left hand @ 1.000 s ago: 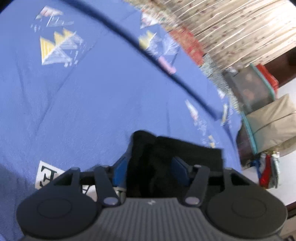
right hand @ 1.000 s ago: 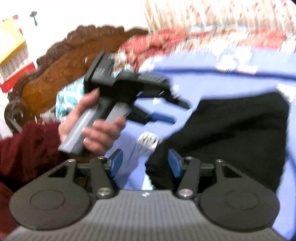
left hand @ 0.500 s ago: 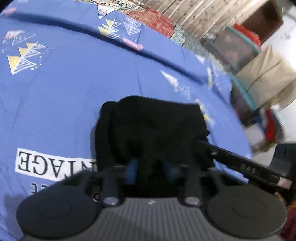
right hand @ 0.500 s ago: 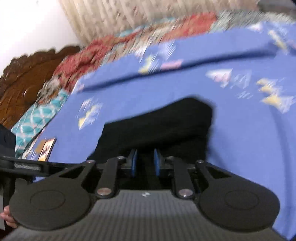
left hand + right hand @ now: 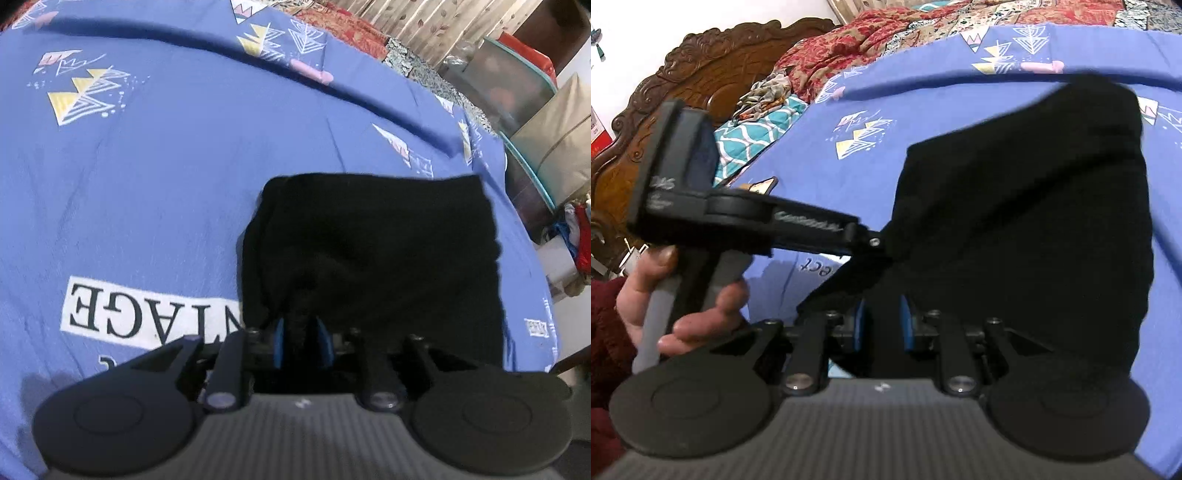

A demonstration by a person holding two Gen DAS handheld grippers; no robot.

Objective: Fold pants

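The black pants (image 5: 373, 251) lie bunched on the blue bedsheet (image 5: 166, 166), folded into a rough rectangle. My left gripper (image 5: 301, 341) is shut on the near edge of the pants, blue pads pinching black cloth. My right gripper (image 5: 882, 325) is shut on another part of the pants (image 5: 1034, 206) and the cloth hangs lifted between both. In the right wrist view the left gripper (image 5: 886, 247) reaches in from the left, held by a hand, with its tip in the cloth.
A carved wooden headboard (image 5: 701, 74) and red patterned blankets (image 5: 886, 33) lie at the bed's far side. Storage boxes and bags (image 5: 517, 85) stand beyond the bed's right edge. The sheet carries a white printed label (image 5: 147, 314).
Both grippers closed from open onto the near edge of the pants. The cloth is now raised off the sheet, and the two grippers have drawn apart.
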